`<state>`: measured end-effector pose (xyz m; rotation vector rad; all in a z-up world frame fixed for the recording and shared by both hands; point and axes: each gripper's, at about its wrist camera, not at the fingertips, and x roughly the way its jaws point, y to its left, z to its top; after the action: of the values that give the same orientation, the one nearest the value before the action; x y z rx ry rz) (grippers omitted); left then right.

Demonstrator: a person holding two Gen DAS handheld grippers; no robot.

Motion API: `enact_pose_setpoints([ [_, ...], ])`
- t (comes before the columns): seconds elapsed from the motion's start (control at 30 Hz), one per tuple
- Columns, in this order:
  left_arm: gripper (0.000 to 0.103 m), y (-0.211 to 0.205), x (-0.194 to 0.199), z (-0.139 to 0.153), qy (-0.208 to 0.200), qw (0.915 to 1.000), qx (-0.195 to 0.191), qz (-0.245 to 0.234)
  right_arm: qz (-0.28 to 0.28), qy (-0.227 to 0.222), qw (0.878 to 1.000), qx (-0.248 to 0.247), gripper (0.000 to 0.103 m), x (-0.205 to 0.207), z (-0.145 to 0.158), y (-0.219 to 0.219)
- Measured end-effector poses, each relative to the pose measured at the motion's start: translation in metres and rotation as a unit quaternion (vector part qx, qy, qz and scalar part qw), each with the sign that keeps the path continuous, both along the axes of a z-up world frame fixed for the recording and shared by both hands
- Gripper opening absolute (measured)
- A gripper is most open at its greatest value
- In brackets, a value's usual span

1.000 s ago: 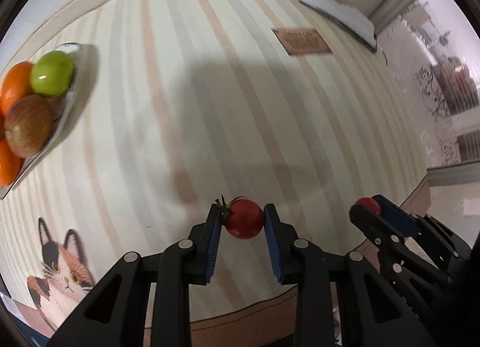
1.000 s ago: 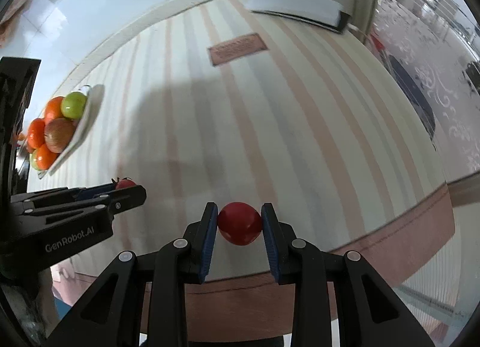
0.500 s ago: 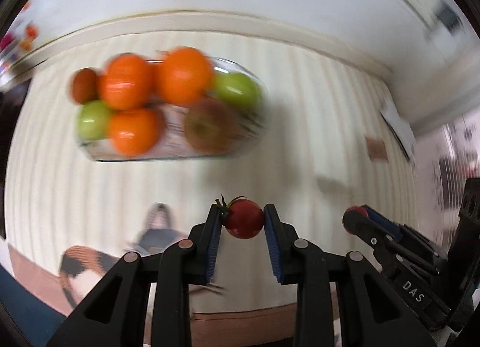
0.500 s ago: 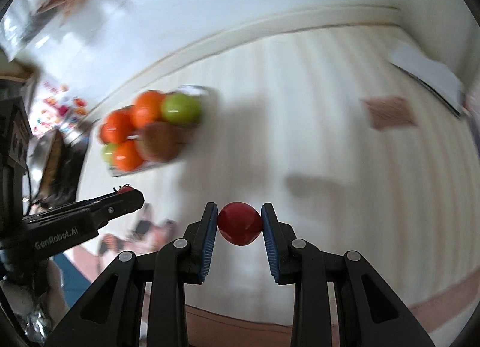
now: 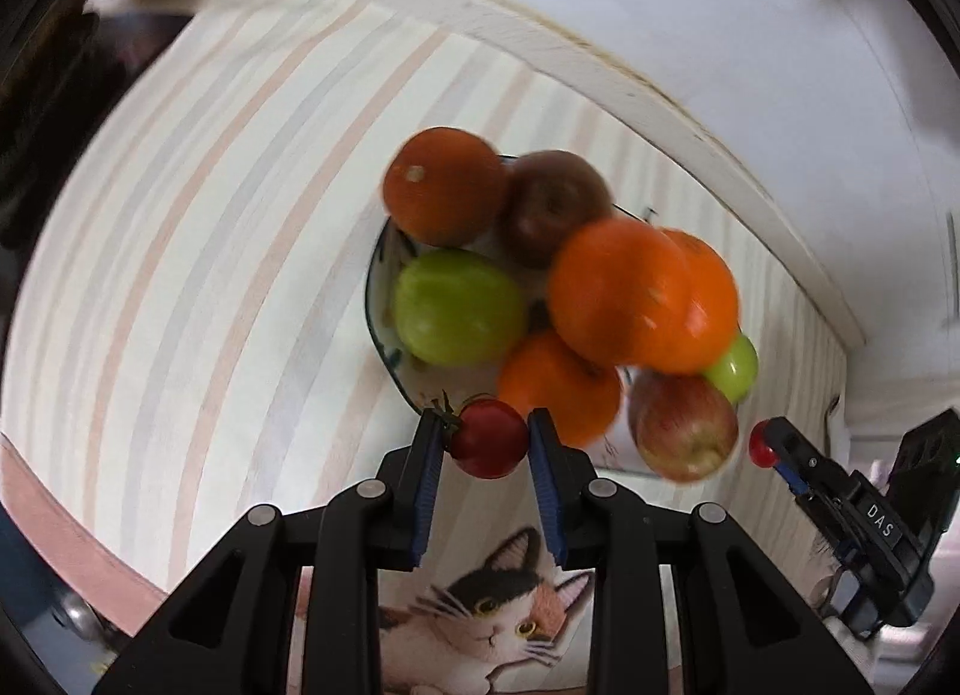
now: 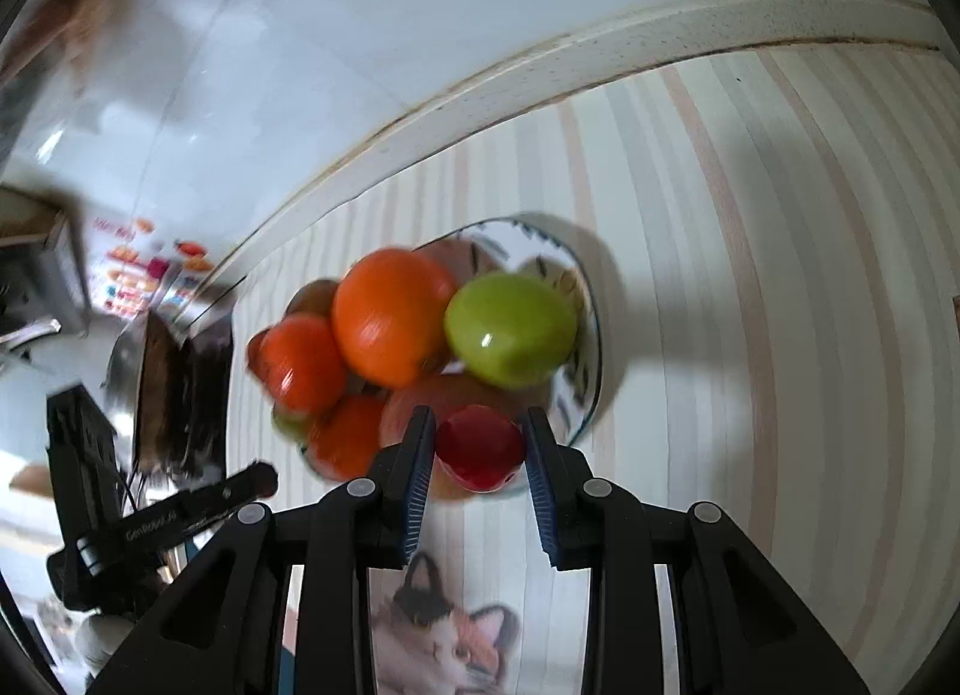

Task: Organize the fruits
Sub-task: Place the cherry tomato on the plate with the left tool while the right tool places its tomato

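The left hand-held gripper (image 5: 487,446) was clamped on a small red tomato with a green stem (image 5: 489,446), held just over the near rim of the fruit plate (image 5: 375,299). The right hand-held gripper (image 6: 479,449) gripped a second red tomato (image 6: 479,448) the same way, above the plate's near side. The plate sat on the striped table (image 5: 210,215), close to the wall, piled with oranges (image 5: 618,293), green apples (image 5: 459,308) and red apples (image 5: 684,425). A cat picture (image 5: 498,617) lay on the table below both grippers.
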<state>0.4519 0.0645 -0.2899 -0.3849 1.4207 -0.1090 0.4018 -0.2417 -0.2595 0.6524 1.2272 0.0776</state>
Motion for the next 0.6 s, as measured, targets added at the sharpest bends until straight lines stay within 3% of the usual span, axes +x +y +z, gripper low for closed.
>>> enact_pose_setpoints([
  [0.2,0.026,0.006,0.011,-0.022,0.024,0.9993,-0.023,0.017,-0.008,0.023,1.000,0.002,0.033,0.019,-0.017,-0.001],
  [0.37,0.026,0.001,0.014,-0.029,0.031,0.9993,-0.012,0.014,-0.014,0.047,0.999,0.018,0.034,0.019,-0.031,-0.005],
  [0.43,0.027,-0.001,0.013,-0.030,0.034,0.9993,-0.002,0.011,-0.019,0.053,0.998,0.022,0.042,0.020,-0.033,-0.006],
  [0.5,0.035,-0.003,0.012,-0.027,0.030,0.9994,0.013,0.008,-0.027,0.054,0.998,0.019,0.057,0.019,-0.034,-0.009],
  [0.57,0.050,-0.006,0.015,-0.026,0.025,0.9995,0.019,0.006,-0.028,0.054,0.998,0.017,0.059,0.018,-0.033,-0.010],
  [0.6,0.064,-0.007,0.015,-0.025,0.024,0.9994,0.025,0.007,-0.029,0.056,0.998,0.016,0.063,0.017,-0.032,-0.011],
])
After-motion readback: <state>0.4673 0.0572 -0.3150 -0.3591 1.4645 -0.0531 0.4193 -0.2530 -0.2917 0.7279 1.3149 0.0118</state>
